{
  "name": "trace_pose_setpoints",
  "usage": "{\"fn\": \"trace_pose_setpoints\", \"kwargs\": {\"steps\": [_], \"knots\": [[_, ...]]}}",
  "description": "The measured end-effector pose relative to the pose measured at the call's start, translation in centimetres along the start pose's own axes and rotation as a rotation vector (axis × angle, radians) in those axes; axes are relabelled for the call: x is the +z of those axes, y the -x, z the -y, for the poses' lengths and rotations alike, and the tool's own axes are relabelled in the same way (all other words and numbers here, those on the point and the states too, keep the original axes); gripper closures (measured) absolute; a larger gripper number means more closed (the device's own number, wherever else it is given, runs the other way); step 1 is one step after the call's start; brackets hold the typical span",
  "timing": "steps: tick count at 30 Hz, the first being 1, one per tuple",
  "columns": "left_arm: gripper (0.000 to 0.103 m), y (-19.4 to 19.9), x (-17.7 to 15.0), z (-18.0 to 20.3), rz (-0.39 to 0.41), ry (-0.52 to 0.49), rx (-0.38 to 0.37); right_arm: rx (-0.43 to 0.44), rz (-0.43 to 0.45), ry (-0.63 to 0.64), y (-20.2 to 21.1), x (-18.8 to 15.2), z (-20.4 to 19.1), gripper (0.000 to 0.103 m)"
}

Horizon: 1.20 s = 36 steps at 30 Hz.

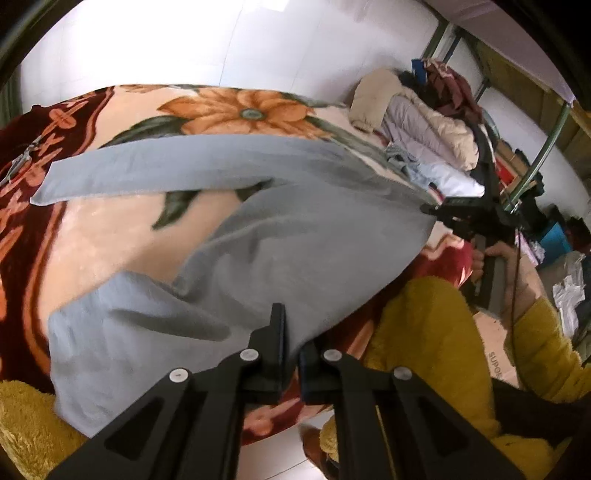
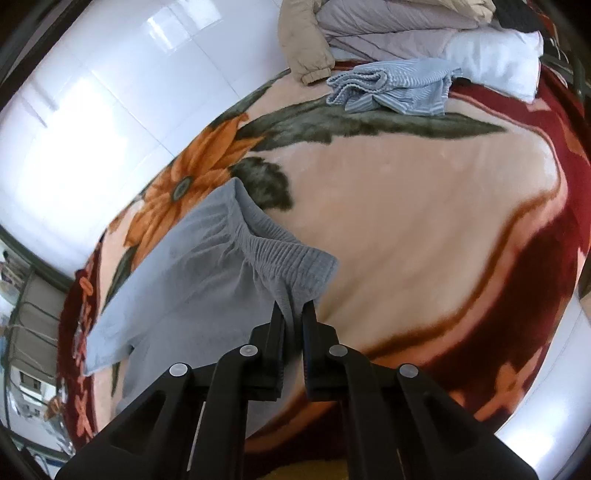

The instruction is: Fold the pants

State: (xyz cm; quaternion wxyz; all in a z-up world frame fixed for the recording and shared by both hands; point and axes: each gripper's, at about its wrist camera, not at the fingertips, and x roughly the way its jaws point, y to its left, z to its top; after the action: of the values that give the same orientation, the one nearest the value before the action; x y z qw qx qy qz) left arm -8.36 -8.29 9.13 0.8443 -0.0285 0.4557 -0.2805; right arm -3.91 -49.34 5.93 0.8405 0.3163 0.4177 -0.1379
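A lived-in bedroom, seen from above a bed spread with a plush floral blanket (image 2: 424,206) in cream, orange and dark red; padded jackets (image 1: 417,118) and folded clothes are heaped at its far end beside a white pillow (image 2: 495,62); a green metal bed frame (image 1: 546,147) rises at the right, possibly a bunk; cardboard boxes (image 1: 495,354) crowd the white tiled floor (image 1: 147,40).

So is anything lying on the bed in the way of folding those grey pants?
Nothing visible does. Both claws, left and right, are already shut on the grey pants, and the flowered blanket beside them is bare. The striped blue cloth and the piled jackets sit apart at the far end.
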Motion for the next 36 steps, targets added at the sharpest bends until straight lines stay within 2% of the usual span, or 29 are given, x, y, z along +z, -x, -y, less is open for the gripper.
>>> {"fn": "trace_pose_setpoints", "kwargs": {"steps": [6, 13, 20, 28, 31, 36], "knots": [[0.098, 0.7, 2.0, -0.7, 0.035, 0.022, 0.011, 0.016, 0.012, 0.050, 1.0, 1.1, -1.3, 0.095], [0.098, 2.0, 6.5, -2.2, 0.095, 0.029, 0.096, 0.049, 0.029, 0.097, 1.1, 4.1, -4.5, 0.095], [0.098, 1.1, 11.1, -4.5, 0.119, 0.015, 0.203, 0.061, 0.022, 0.150, -1.3, 7.1, -8.9, 0.095], [0.098, -3.9, 17.1, -9.1, 0.105, 0.034, 0.279, 0.006, -0.001, 0.191, -6.7, 9.7, -12.0, 0.095], [0.098, -6.0, 18.7, -10.5, 0.100, 0.016, 0.309, -0.017, -0.021, 0.195, -9.1, 10.5, -12.6, 0.095], [0.097, -10.3, 20.3, -13.1, 0.047, 0.017, 0.352, -0.058, -0.052, 0.214, -13.0, 11.1, -13.4, 0.095]]}}
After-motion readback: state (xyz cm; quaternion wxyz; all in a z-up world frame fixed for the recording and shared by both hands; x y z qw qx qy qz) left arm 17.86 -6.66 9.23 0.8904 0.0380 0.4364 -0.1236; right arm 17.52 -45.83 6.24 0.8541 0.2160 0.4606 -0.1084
